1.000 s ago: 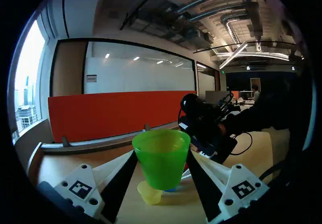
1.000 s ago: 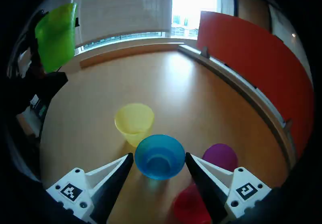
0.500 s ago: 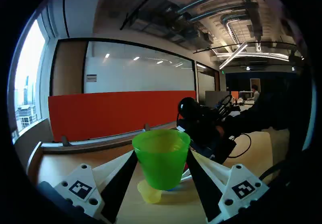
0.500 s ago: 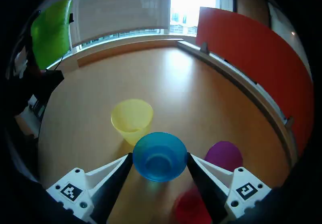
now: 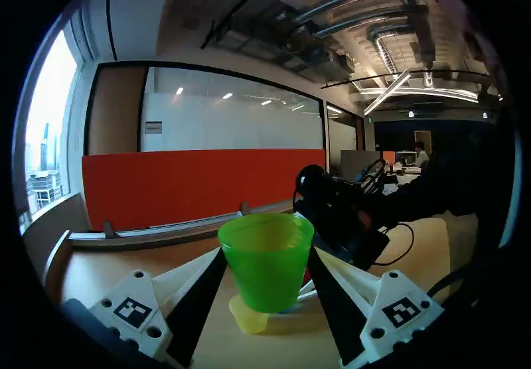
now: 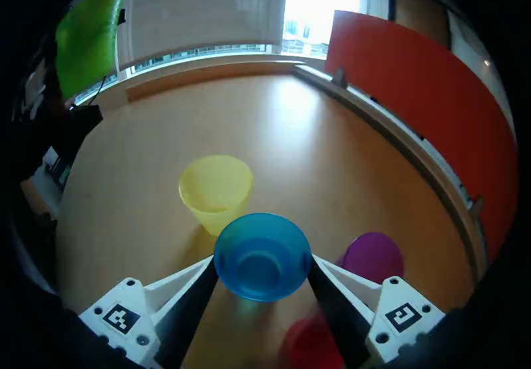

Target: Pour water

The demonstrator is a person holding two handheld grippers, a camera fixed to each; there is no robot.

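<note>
In the left gripper view my left gripper (image 5: 267, 266) is shut on an upright green cup (image 5: 267, 260), held above the wooden table (image 5: 292, 342). Below it stands a yellow cup (image 5: 247, 314). Beyond, the other gripper (image 5: 338, 213) and the dark sleeve holding it show. In the right gripper view my right gripper (image 6: 262, 269) is shut on a blue cup (image 6: 262, 256), upright, seen from above, over the table (image 6: 299, 143). The yellow cup (image 6: 215, 190) stands just behind it. The green cup (image 6: 86, 37) hangs at the upper left.
A purple cup (image 6: 373, 257) and a red cup (image 6: 308, 346) stand on the table near my right gripper. An orange partition (image 6: 431, 97) runs along the table's right edge, a window sill (image 6: 199, 70) along the far edge. Cables (image 5: 398, 236) lie on the table.
The blue cup has risen slightly in the right gripper, and the yellow cup sits a little farther up the view. The green cup stays held steady.
</note>
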